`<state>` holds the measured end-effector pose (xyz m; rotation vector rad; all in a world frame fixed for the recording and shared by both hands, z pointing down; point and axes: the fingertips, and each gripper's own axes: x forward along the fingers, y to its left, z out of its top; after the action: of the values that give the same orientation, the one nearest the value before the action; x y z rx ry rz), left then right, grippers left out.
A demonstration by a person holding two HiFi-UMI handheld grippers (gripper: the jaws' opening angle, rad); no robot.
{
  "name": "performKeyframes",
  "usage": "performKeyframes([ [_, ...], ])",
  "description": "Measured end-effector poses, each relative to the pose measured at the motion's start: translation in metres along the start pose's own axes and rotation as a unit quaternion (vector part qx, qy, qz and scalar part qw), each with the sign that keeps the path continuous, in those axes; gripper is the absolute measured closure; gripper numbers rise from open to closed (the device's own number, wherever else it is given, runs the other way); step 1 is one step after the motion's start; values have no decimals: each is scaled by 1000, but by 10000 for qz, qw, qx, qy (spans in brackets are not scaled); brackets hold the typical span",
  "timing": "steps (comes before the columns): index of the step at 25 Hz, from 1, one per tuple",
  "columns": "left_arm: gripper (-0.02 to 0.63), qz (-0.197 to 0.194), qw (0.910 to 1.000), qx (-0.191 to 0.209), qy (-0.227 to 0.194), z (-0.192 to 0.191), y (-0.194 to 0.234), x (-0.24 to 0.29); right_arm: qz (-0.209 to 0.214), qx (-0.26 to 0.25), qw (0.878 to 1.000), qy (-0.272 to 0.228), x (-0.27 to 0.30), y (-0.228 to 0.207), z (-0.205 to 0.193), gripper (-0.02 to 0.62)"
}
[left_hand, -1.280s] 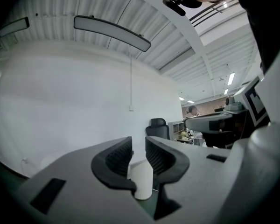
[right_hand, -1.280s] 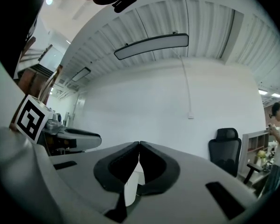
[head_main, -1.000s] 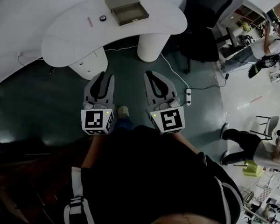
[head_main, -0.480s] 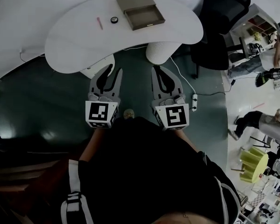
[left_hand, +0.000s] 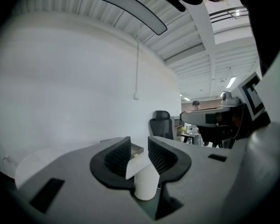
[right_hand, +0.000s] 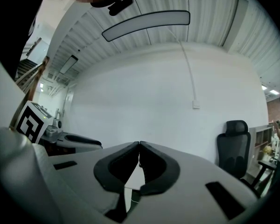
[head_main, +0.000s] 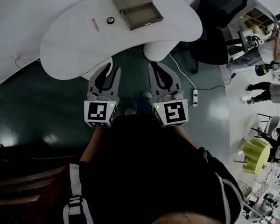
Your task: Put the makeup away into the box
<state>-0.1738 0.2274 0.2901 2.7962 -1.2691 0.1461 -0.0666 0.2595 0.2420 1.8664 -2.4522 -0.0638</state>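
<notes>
**Grippers Short of the Table, Makeup Not Yet Boxed**

Seen from the head view, the left gripper and right gripper were held side by side over dark floor, short of the white table. On it lay a pink stick, with a small round compact near it. The box sat just right of the compact with its tray open. Neither item was in it.

The left gripper view showed that tool's jaws parted about halfway, holding nothing. The gap framed the table's ribbed pedestal and a corner of the box.

The right gripper view showed its jaw tips together and empty, with an office chair by the wall.

Both makeup pieces looked light and hard. The compact seemed smooth enough to slip and was probably best pinched across its rim. The stick would likely roll and was best taken at mid-length.
</notes>
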Motion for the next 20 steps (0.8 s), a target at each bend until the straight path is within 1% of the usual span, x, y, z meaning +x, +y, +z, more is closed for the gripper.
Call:
performKeyframes([
  [3,489,-17,10000,-18,-39,2,3,7,8,-24,10000,-82,9,-3,5,572],
  [6,489,-4,10000,-11,-91,8,6,18,61,-80,9999,34,19,-11,5,572],
  [8,489,27,9999,10,-116,11,11,29,81,-132,9999,21,30,-19,5,572],
  [12,489,52,10000,36,-36,8,25,59,120,-175,9997,-79,65,-42,1,572],
  [14,489,113,9999,27,-8,7,35,77,117,-177,9998,-13,87,-56,-3,572],
  [17,489,250,9996,1,-133,14,50,102,276,-253,9993,16,117,-71,-4,572],
  [20,489,396,9990,-45,-197,20,60,130,487,-388,9977,260,142,-88,-9,572],
])
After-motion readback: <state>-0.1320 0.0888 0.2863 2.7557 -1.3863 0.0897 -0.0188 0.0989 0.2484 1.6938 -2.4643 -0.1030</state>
